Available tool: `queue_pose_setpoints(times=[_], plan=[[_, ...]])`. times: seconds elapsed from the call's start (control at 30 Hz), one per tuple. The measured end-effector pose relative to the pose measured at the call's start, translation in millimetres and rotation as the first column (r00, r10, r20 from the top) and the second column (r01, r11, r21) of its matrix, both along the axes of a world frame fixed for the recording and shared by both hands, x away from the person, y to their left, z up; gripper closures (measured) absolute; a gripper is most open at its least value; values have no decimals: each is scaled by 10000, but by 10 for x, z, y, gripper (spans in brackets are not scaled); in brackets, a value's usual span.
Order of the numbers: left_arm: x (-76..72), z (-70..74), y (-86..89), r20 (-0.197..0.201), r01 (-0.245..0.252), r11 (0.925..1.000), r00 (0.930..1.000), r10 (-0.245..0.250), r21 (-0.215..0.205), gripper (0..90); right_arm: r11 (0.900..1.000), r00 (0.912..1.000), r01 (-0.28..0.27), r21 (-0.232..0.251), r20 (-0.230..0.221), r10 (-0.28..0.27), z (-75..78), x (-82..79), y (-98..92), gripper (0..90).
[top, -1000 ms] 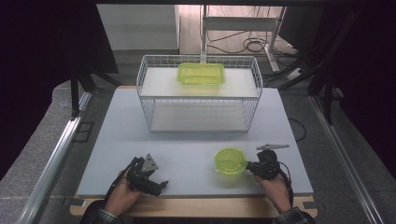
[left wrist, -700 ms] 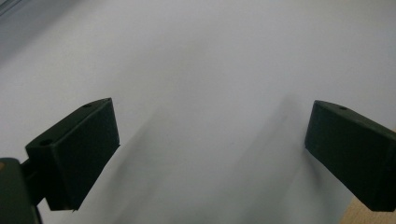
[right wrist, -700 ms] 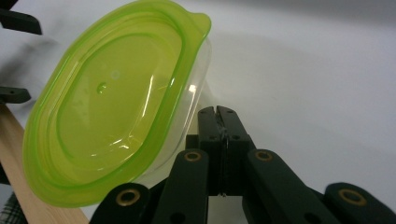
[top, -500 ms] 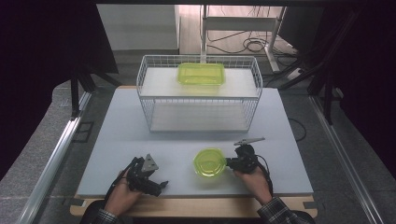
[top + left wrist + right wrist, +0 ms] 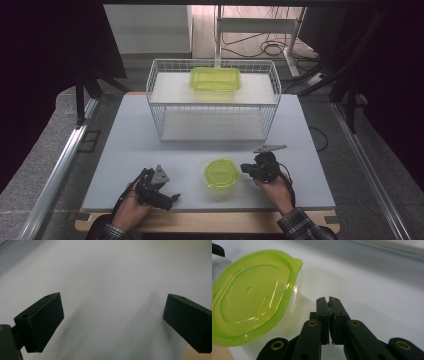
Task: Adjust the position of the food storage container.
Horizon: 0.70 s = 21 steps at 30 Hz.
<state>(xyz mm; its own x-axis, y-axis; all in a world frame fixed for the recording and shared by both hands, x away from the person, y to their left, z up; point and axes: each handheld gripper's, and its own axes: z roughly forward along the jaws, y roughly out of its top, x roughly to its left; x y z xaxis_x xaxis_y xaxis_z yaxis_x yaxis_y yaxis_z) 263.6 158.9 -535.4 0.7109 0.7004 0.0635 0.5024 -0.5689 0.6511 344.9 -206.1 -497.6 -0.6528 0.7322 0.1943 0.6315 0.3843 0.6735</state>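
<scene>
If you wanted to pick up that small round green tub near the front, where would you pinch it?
Probably at the rim of the round green tub, where the lid's small tab juts out. The tub sits upright and looks too broad to span, so a thin edge suits two jaws. The right gripper, jaws together, lies just beside that rim, so coming in level from that side seems easiest.

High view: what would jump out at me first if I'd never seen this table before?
The bright green round container near the front of the grey table, just beside the right gripper. Next, the white wire basket at the back, with a green rectangular container sitting inside it.
</scene>
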Motion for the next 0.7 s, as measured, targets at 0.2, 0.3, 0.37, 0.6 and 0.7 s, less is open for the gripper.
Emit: queue_pose_setpoints(times=[0.2,0.3,0.37,0.6,0.7], plan=[[1,27,21,96,-162,9991,9998,166,-381,28,9999,9966,-153,-78,803,159,117,-92,-137,621],[2,31,21,91,-157,9989,9998,161,-447,28,9998,9957,-104,-181,921,120,121,-100,-174,514],[2,30,14,94,-121,9991,9999,125,-415,28,9998,9957,-155,-114,912,165,118,-99,-209,407],[3,14,-3,8,-32,9996,10000,33,-280,28,9993,9938,-385,8,1046,382,74,-131,-264,167],[3,15,-6,16,-28,9996,10000,29,-270,28,9990,9945,-381,211,983,359,55,-124,-302,89]])
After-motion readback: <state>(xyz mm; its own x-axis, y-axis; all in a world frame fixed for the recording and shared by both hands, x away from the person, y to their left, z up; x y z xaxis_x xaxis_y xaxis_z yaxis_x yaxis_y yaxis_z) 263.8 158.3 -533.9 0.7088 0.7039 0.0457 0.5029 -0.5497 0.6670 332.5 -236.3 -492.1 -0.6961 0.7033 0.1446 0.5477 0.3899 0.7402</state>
